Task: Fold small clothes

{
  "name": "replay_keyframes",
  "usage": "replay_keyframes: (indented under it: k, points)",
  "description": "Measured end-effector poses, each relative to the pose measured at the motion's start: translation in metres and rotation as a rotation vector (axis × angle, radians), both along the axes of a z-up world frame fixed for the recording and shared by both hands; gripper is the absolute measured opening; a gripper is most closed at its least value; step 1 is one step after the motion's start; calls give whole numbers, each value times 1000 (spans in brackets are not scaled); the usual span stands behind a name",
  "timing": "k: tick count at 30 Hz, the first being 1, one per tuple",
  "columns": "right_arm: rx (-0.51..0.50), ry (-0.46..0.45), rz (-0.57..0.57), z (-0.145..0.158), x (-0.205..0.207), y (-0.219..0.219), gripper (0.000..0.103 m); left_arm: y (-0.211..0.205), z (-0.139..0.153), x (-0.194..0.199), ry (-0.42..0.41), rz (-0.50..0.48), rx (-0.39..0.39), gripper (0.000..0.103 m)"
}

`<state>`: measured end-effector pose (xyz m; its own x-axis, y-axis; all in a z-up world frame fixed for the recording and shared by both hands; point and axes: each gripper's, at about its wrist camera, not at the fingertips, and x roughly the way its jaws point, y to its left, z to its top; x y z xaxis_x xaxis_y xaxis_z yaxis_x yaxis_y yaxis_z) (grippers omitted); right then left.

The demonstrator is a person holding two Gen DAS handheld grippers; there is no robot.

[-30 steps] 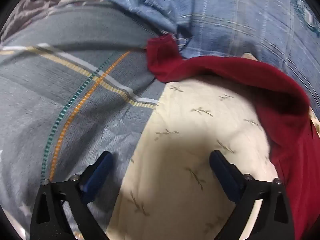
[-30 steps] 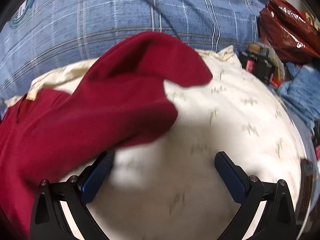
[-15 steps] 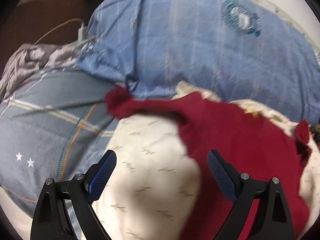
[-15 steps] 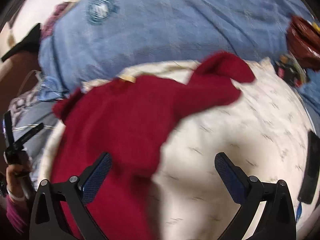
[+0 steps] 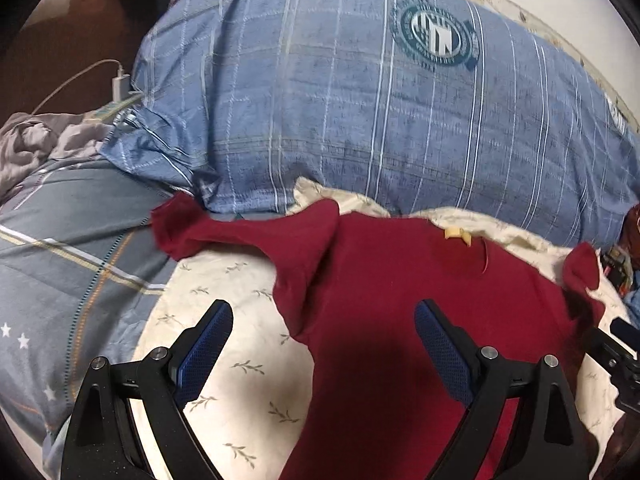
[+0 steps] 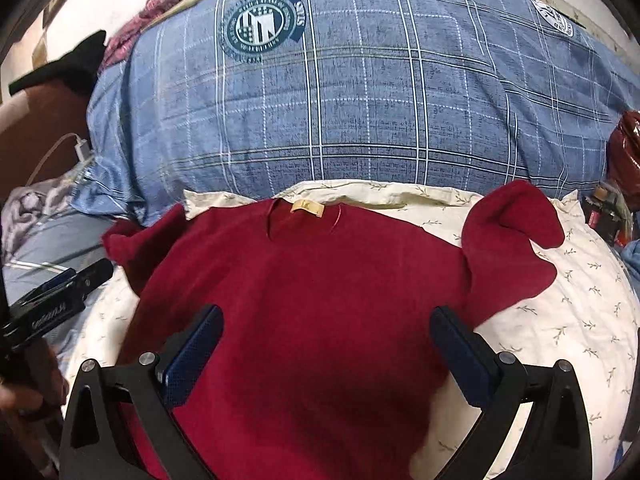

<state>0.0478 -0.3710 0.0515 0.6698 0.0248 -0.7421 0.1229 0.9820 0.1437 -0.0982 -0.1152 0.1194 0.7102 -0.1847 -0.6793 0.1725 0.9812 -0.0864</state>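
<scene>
**Sweater laid out; both tools withdrawn and empty**

Within the last second both tools have pulled back from close range. The left tool (image 5: 322,344) was low over the cream cloth (image 5: 224,344) beside one sleeve; the right tool (image 6: 326,350) had a sleeve against its left finger. Both now hang above the red sweater (image 6: 312,280) with fingers spread wide and nothing gripped.

The sweater lies front-side down or up (cannot tell) on the cream cloth, collar and yellow label (image 6: 307,208) toward the blue plaid pillow (image 6: 360,92). The body is spread roughly flat. The right sleeve (image 6: 508,236) is bunched and doubled over; the left sleeve (image 5: 224,232) trails outward onto the grey bedding (image 5: 60,264).

Judgement: spreading is finished; no fold is made yet. The sleeves probably need turning inward first.
</scene>
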Motion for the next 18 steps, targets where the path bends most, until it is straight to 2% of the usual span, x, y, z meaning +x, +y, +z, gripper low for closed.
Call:
replay_keyframes:
  k: [4,11,18]
  points:
    - [-24,18,-19,-14,6,4,103,-8,-5,11,15,-8,4,92]
    - [-6,50,-42,-28,8,5,103,-18,-22,16,31,-17,35,92]
    - [-26,49,-56,-33,7,12,103,-15,-29,12,20,1,18,92]
